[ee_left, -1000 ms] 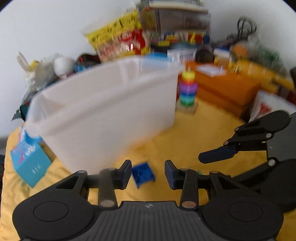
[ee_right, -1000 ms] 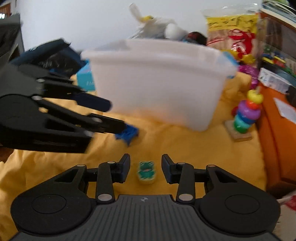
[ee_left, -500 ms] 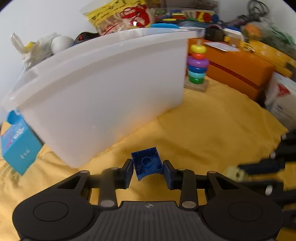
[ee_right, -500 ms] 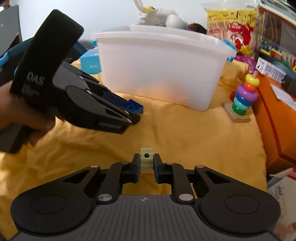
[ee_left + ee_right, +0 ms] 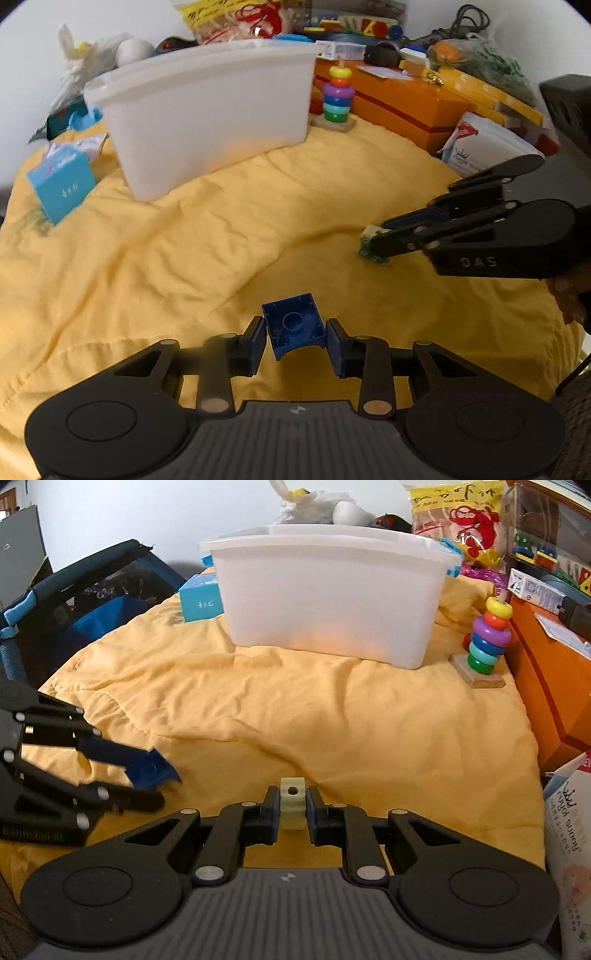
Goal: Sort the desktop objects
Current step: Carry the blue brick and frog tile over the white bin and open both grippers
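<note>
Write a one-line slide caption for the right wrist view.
Right gripper shut on a small pale block above the yellow blanket, white bin ahead.

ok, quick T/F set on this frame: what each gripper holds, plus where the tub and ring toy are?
1. The left gripper grips a hollow blue plastic block. True.
2. The right gripper is empty. False: it is shut on a small pale green block with a hole.
3. The white plastic tub stands on the yellow quilt. True.
4. The rainbow ring stacker is inside the tub. False: it stands beside it, on its wooden base.
</note>
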Available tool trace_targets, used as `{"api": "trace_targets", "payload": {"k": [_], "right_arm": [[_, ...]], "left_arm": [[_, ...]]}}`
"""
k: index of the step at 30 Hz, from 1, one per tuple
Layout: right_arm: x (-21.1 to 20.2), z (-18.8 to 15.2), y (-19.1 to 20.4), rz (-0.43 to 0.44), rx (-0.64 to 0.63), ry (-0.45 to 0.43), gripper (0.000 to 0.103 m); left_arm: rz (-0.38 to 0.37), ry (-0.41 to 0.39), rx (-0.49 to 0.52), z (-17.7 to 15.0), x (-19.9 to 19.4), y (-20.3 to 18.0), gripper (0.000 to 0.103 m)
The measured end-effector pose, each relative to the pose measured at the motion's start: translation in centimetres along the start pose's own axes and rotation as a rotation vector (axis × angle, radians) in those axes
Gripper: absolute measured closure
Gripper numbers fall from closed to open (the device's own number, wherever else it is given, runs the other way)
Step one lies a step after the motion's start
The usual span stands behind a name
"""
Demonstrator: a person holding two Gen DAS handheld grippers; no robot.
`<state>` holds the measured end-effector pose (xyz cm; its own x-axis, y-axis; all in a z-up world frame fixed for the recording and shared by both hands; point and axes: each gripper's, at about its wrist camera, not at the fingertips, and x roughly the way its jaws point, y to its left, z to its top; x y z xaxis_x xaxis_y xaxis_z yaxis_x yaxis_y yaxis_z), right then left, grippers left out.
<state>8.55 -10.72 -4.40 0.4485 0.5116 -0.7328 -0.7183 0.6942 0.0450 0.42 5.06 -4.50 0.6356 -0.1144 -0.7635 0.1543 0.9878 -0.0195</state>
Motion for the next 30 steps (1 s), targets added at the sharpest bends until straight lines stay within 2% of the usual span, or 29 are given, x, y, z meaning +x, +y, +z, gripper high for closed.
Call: {"api": "trace_targets", "payload": {"k": [4, 9, 15, 20, 24, 28, 30], "right_arm": [[-0.9, 0.9, 0.1, -0.003, -0.025, -0.038, 0.086], [-1.8, 3.8, -0.8, -0.026, -0.040, -0.116, 0.086], [-2.8, 9.1, -2.0, -0.055, -0.059, -0.246, 0.086], [-3.6, 14.2, -3.4, -0.043, 0.002, -0.358, 0.086], [-3.2, 17.8, -3.9, -0.070, 0.005, -0.417, 0.086], [-1.5, 20.1, -4.8, -0.090, 0.041, -0.405, 0.085], [-0.3, 20.7, -5.2, -0.102, 0.053, -0.380, 0.085]], "left_arm": [[0.026, -0.097, -0.008, 2.3, -1.6, 0.3, 0.064], [0.086, -0.209, -0.002, 6.7, -2.8, 2.0, 0.064], [0.164, -0.342, 0.037, 13.0, -4.6, 3.7, 0.064], [0.202, -0.432, 0.029, 17.0, -5.4, 4.9, 0.064], [0.219, -0.454, -0.014, 19.9, -4.6, 6.6, 0.064], [0.252, -0.428, -0.044, 21.7, -2.2, 7.9, 0.064], [0.261, -0.385, -0.056, 22.1, -0.1, 8.5, 0.064]]}}
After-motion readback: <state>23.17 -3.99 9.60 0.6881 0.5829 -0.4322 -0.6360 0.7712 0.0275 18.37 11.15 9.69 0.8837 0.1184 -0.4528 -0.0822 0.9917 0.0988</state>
